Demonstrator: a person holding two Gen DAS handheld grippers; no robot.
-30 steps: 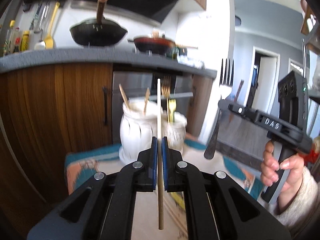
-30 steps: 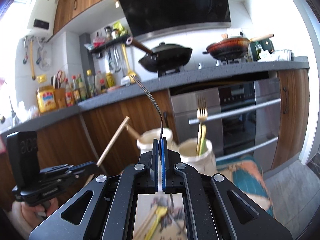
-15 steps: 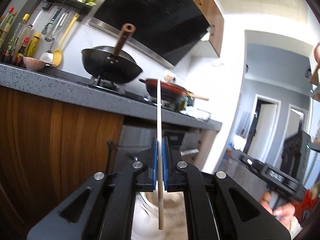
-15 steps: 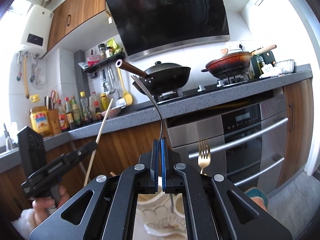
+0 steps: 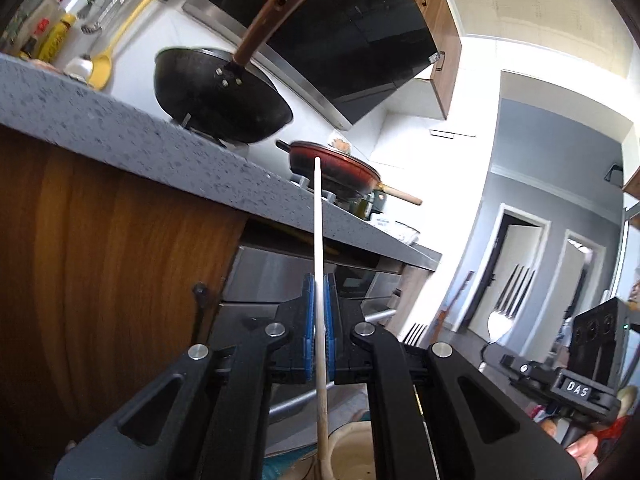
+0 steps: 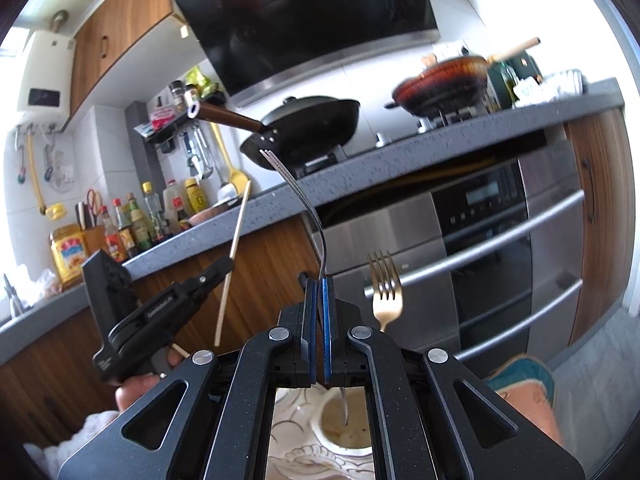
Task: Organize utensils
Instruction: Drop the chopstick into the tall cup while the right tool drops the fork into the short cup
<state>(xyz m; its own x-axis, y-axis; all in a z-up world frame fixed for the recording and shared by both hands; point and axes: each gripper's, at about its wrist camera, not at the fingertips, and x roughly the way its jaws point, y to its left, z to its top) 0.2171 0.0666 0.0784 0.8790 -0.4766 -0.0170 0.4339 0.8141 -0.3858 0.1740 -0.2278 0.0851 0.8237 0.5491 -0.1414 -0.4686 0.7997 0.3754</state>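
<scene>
left gripper (image 5: 318,332) clamps chopstick (image 5: 318,240) | right gripper (image 6: 318,320) clamps fork (image 6: 298,196)

My hand-held gripper (image 5: 319,320) is black with blue pads (image 5: 308,320). The chopstick (image 5: 318,240) is pale wood, one fork (image 6: 385,294) gold, the desk (image 6: 400,160) speckled grey.

Wood chopstick (image 5: 318,240), shiny metal fork (image 6: 298,196)

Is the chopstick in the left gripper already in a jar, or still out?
Out. The chopstick stands upright, clamped in the left gripper, its lower end above the cream jar's rim, not yet inside.
</scene>
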